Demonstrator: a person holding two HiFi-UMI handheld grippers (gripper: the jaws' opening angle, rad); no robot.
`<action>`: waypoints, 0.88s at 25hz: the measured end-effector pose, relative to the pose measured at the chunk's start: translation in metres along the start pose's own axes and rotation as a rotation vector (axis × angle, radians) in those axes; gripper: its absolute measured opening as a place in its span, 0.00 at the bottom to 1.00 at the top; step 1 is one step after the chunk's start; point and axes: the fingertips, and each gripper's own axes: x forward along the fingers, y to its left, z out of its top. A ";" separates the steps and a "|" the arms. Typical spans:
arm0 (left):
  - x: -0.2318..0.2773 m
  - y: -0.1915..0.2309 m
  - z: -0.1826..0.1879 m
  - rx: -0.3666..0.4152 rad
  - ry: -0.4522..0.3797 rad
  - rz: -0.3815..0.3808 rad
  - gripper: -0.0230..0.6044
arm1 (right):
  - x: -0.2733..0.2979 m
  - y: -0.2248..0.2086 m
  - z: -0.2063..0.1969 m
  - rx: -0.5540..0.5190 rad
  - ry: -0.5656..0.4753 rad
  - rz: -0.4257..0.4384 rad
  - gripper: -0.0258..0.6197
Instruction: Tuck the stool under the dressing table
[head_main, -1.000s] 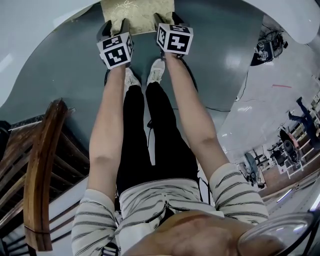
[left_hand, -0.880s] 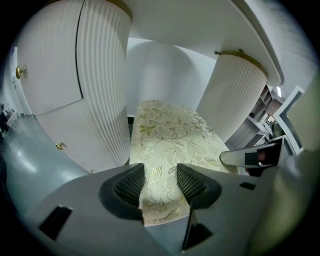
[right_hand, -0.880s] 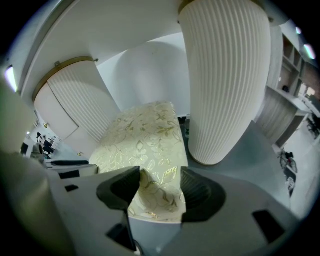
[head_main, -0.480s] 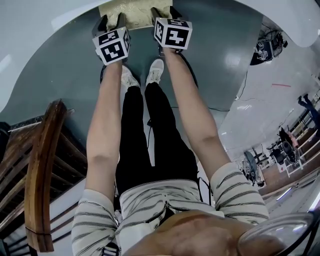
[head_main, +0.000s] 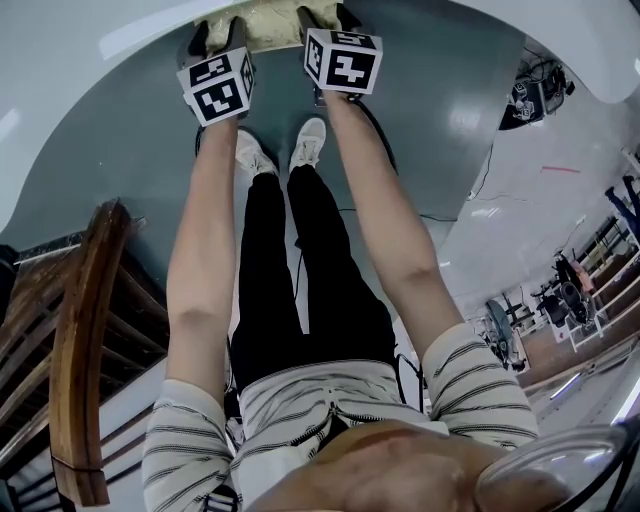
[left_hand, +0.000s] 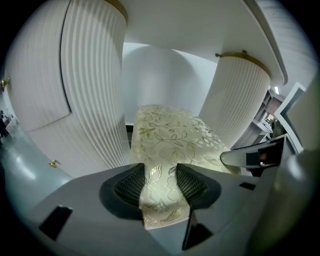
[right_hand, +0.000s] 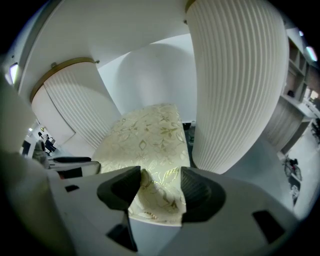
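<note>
The stool (left_hand: 170, 137) has a cream cushion with a gold leaf pattern. In the head view only a strip of the stool (head_main: 265, 18) shows at the top, beyond the white dressing table's curved top (head_main: 60, 60). My left gripper (head_main: 212, 38) is shut on the cushion's near edge, fabric pinched between its pads (left_hand: 160, 182). My right gripper (head_main: 322, 22) grips the same edge further right, and its pads press the cushion (right_hand: 159, 187). The stool stands between the table's two fluted white pedestals (left_hand: 95, 85) (right_hand: 235, 85).
A brown wooden chair (head_main: 80, 350) stands at the lower left of the head view. The person's legs and pale shoes (head_main: 308, 140) are just behind the grippers on the grey floor. Cables and equipment (head_main: 530, 95) lie at the right.
Both grippers and the stool have shifted toward the top of the head view, further under the table. Less of the cushion shows now.
</note>
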 end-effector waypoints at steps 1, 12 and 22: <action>0.001 0.001 0.001 0.001 -0.004 0.001 0.35 | 0.001 0.000 0.001 -0.001 -0.005 0.002 0.44; 0.013 0.004 0.017 0.005 -0.003 0.005 0.35 | 0.013 -0.002 0.019 -0.004 -0.011 0.013 0.43; 0.020 0.003 0.029 0.008 -0.023 0.005 0.35 | 0.018 -0.005 0.031 -0.016 -0.028 0.017 0.43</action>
